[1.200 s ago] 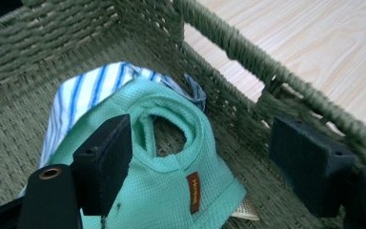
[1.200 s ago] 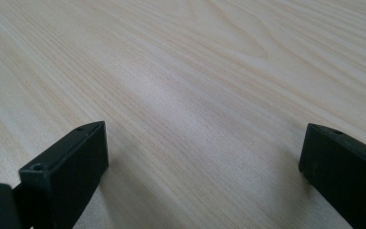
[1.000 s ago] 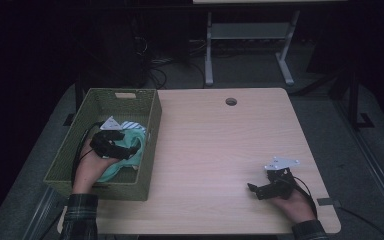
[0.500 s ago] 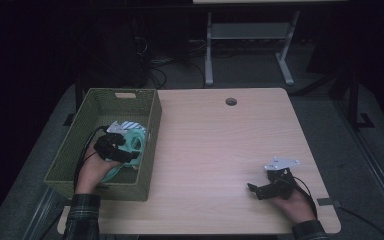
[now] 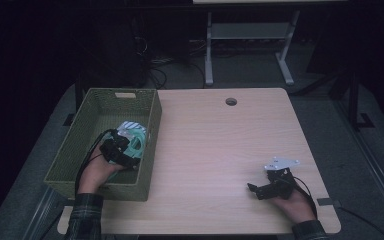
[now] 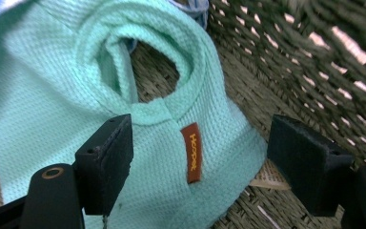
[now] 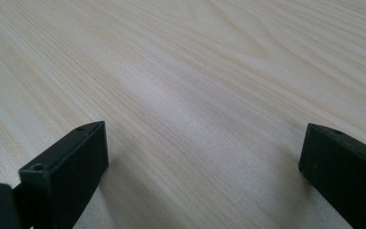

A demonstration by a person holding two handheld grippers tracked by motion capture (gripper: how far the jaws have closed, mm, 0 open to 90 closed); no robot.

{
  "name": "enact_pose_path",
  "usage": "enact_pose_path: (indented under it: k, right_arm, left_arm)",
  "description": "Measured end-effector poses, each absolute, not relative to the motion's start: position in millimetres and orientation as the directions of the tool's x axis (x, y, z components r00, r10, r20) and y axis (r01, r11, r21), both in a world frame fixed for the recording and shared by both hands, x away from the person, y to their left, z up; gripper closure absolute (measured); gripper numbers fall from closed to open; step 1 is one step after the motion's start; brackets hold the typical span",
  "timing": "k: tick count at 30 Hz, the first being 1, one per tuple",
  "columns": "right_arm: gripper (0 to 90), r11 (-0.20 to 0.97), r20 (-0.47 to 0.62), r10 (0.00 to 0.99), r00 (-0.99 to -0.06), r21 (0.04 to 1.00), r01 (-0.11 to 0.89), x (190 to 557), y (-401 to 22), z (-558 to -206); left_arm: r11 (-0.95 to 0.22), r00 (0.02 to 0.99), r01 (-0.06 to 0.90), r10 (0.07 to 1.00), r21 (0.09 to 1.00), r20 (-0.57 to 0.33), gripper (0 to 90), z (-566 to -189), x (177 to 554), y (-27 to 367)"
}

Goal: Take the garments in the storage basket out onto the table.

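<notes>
A mint-green knitted cloth with a small orange label lies in the woven green basket, beside a white and blue patterned cloth. My left gripper is down inside the basket over the mint cloth. Seen in the left gripper view, the left gripper is open, its jaws straddling the labelled fold without pressing it. My right gripper rests low on the wooden table at the front right. The right gripper stands open with bare wood between its jaws.
The basket sits at the table's left edge. A round cable hole lies near the far edge. Beyond the table stand a white metal frame and cables on a dark floor.
My left gripper has sunk a little into the basket and shifted toward its right wall, over the mint cloth. The right hand has not moved.
</notes>
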State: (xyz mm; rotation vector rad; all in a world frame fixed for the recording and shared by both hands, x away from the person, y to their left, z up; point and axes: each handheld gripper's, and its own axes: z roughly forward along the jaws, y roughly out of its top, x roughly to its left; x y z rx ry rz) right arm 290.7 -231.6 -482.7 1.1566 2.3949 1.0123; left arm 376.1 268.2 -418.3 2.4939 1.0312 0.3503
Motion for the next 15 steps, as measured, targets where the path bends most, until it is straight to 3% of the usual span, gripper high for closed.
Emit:
enact_pose_path:
  k: [11,15]
  right_arm:
    - [2.3,0.429,0.037,0.773,-0.633,0.704,0.566,291,-232,-483]
    - [2.3,0.428,0.038,0.774,-0.632,0.703,0.568,291,-232,-483]
  left_arm:
    - [-0.673,0.714,0.630,0.698,0.387,0.050,23.5,-426,378,262]
    - [-0.685,0.719,0.633,0.693,0.361,0.052,27.3,-429,378,260]
